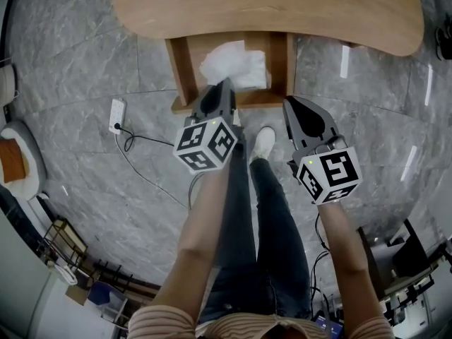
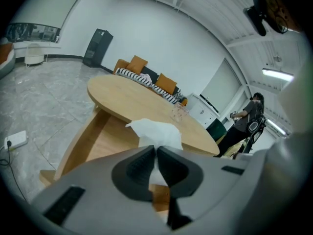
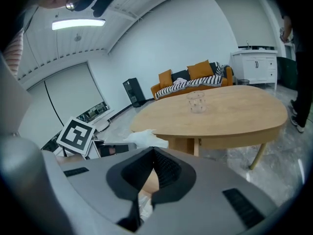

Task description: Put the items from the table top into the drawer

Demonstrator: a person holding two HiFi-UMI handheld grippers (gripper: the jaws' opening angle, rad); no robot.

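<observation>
1. White tissue (image 1: 233,63) (image 2: 155,132): pinched in the left gripper (image 1: 224,85) (image 2: 155,148). The left fingers (image 2: 139,163) are pressed together on its lower part. The crumpled bulk stands clear above and ahead of the fingertips. In the right gripper view the tissue (image 3: 145,138) shows just left of and beyond the right fingertips.

2. Position of tissue: the head view places it over the open drawer (image 1: 182,73), between the drawer's two side walls. Whether it touches the drawer bottom cannot be told.

3. Right gripper (image 1: 293,104) (image 3: 153,152): fingers (image 3: 168,168) closed tip to tip, with nothing between them. It touches nothing. It is held near the drawer's right wall, level with the left gripper and apart from it.

4. Drawer (image 2: 105,141): pulled out from under the table (image 1: 282,6) (image 2: 132,99) (image 3: 230,111). Its wooden interior lies directly beyond and below the left fingertips.

5. Table top: a clear glass (image 2: 178,112) (image 3: 196,102) stands upright on it, well beyond both sets of fingertips and apart from the tissue.

6. Left gripper as seen from the right: its marker cube (image 3: 76,135) sits to the left of the right fingers.

7. Surroundings: grey marble floor (image 1: 85,62). A white power strip (image 1: 116,115) lies on it, well to the left of the left fingers. One white shoe (image 1: 263,143) of the person shows between and below the two grippers. An orange-cushioned sofa (image 3: 195,80) stands against the far wall behind the table. A second person (image 2: 247,119) stands beyond the table's far right end.
</observation>
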